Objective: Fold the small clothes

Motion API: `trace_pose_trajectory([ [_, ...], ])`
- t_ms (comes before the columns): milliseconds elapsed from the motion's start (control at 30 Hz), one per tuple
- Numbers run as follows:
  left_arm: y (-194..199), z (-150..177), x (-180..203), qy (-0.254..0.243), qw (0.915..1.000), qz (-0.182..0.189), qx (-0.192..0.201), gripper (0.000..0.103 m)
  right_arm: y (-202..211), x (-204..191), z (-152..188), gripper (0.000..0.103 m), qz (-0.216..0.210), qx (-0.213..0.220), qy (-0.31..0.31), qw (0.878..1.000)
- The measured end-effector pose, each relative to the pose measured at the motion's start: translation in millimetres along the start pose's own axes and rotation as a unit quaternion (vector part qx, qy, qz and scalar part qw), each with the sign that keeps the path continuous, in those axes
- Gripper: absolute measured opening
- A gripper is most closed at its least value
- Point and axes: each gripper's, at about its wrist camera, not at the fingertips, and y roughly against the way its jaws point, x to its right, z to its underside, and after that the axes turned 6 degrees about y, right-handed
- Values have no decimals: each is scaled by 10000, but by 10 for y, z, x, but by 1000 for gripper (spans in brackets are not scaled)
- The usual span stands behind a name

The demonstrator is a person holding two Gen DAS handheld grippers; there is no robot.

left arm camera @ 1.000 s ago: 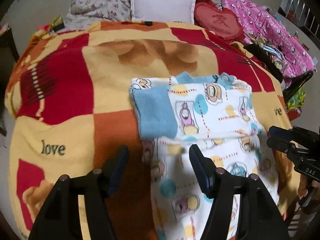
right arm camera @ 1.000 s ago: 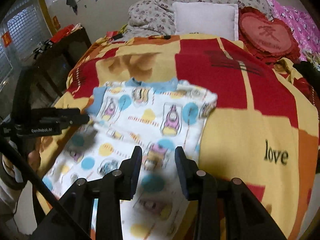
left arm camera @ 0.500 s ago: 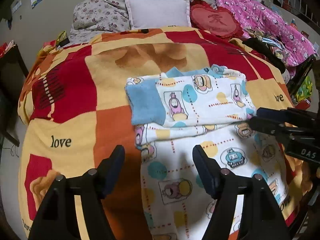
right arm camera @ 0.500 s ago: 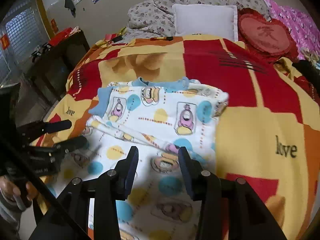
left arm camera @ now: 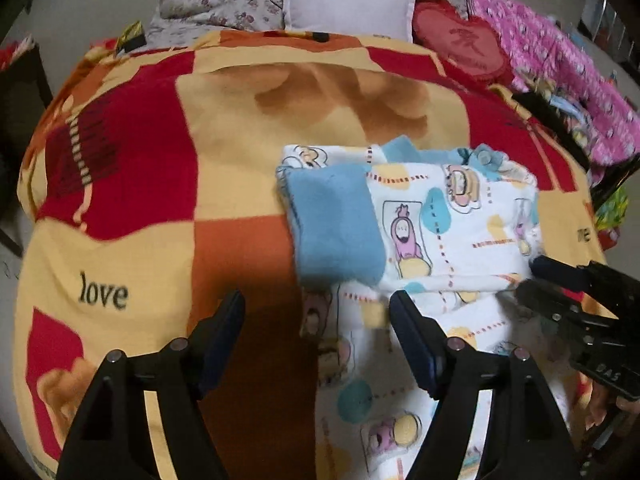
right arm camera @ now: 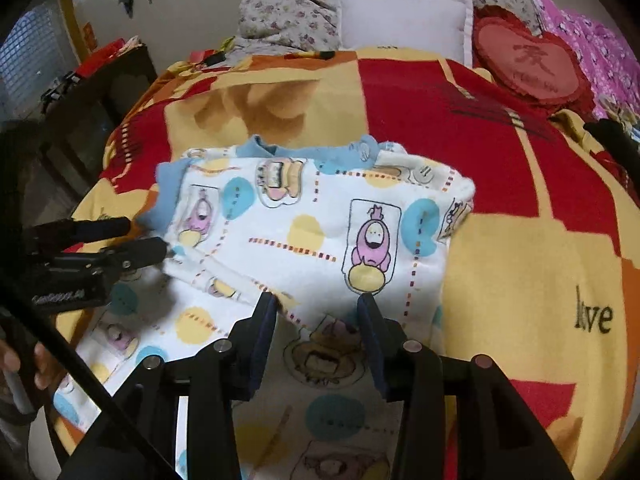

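Folding is partly done: the garment [right arm camera: 320, 240] is lying on the blanket [left arm camera: 240, 160] with its upper half doubled into a flat block, and the lower half is trailing loose toward both tools. The step in hand, as judged, is releasing after that fold and resetting for the next one.

Left gripper [left arm camera: 316, 336] is standing wide, its jaws having just been opening, with nothing pinched; the garment's left edge is lying below and between its fingers, the blue cuff [left arm camera: 336, 224] just ahead.

Right gripper [right arm camera: 318, 328] is standing part open, its jaws also having just been opening; cloth is lying under the gap, and the pads are not pressing on it. The folded edge is lying just past its fingertips.

Both tools are pointing steeply down at the cloth, side by side, each tip showing at the edge of the other's view.

Next move, as judged, calls for gripping the loose lower hem at both sides and carrying it evenly up over the folded block.

Beyond, a pillow [right arm camera: 404, 20] is resting well clear.
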Motion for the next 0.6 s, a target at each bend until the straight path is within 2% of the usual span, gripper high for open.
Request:
trace_pose_trajectory([
  [133, 256, 155, -84, 16, 9998, 187, 0, 77, 397, 5, 212, 71, -281, 121, 94, 9995],
  [367, 601, 561, -127, -213, 9985, 488, -87, 85, 891, -27, 704, 72, -219, 50, 630, 9978],
  [433, 643, 694, -144, -277, 9974, 613, -244, 87, 984, 20, 838, 72, -152, -38, 734, 9972],
  [500, 661, 785, -163, -230, 9964, 717, -391, 87, 1053, 75, 962, 72, -167, -150, 710, 9972],
  [600, 679, 906, -195, -65, 9958, 806, -419, 87, 1100, 146, 1125, 72, -496, -253, 406, 9976],
])
